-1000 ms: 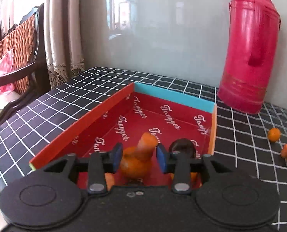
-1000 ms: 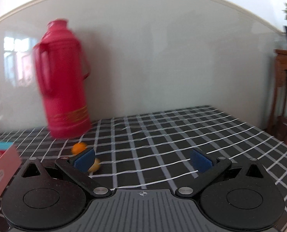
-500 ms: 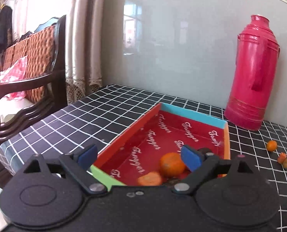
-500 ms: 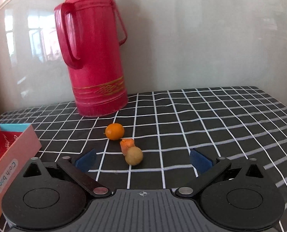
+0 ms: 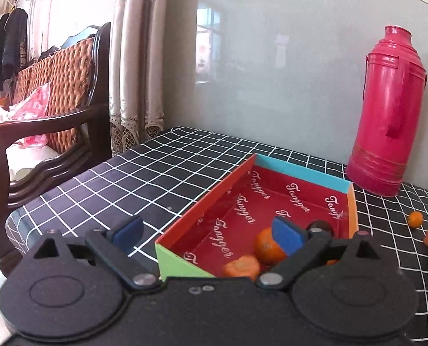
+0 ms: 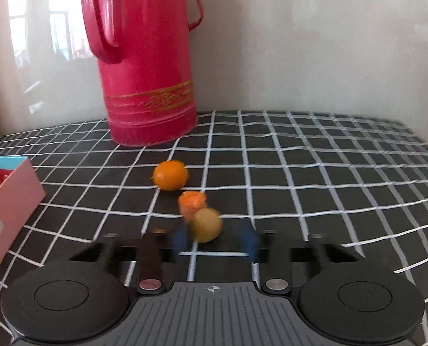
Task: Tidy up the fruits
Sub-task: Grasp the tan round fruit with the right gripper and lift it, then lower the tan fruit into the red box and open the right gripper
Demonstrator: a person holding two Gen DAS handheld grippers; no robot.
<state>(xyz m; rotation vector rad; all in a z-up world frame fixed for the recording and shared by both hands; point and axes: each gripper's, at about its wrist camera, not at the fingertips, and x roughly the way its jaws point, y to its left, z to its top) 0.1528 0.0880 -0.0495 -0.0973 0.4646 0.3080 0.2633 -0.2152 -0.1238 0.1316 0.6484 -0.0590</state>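
Standing at the back of the checked surface (image 6: 300, 173), a red thermos (image 6: 144, 66) rises behind a loose orange (image 6: 170, 175), a carrot piece (image 6: 191, 201) and a yellowish fruit (image 6: 206, 225). The right claw (image 6: 214, 242), blurred, sits partly open around that fruit. The left claw (image 5: 205, 232) gapes wide, empty, over the "Tangger" box (image 5: 300, 173) holding another orange (image 5: 267, 245).
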